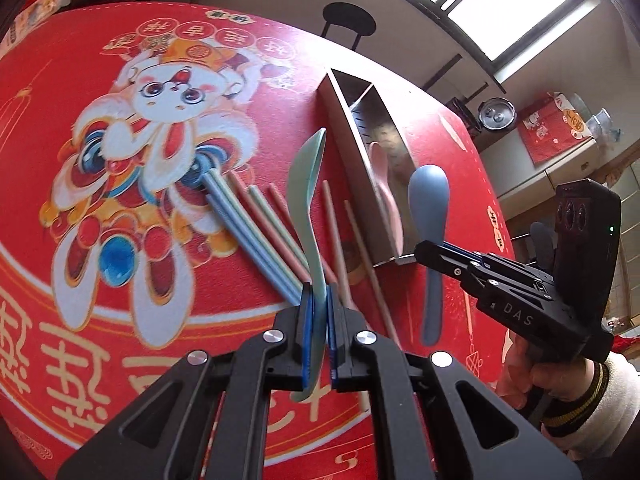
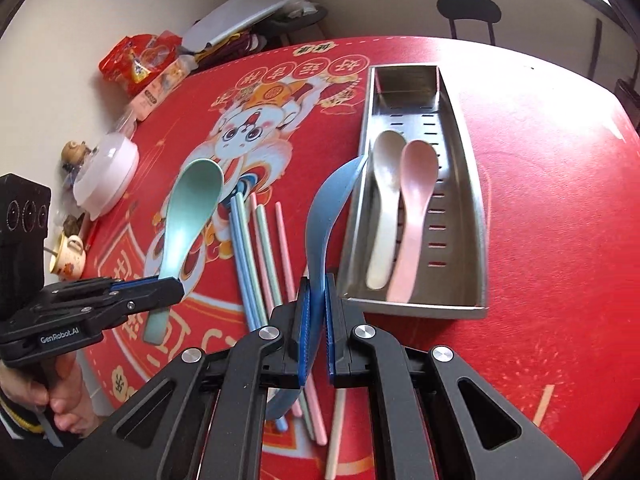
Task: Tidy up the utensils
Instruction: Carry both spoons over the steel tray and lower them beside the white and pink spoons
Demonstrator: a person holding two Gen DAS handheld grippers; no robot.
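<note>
The green spoon [image 1: 307,184] is clamped by its handle in the left tool [image 1: 320,320], lifted off the red surface [image 1: 120,280]. The blue spoon [image 2: 326,208] is pinched the same way in the right tool [image 2: 316,316], its bowl just beside the steel tray's [image 2: 472,208] near left wall. Inside the tray lie a white spoon [image 2: 386,204] and a pink spoon [image 2: 414,216], side by side. Pastel chopsticks [image 2: 260,248] are scattered on the surface between the two tools.

Right gripper [image 2: 316,320] jaws clamp blue spoon [image 2: 320,216] — beside steel tray [image 2: 466,184].
</note>
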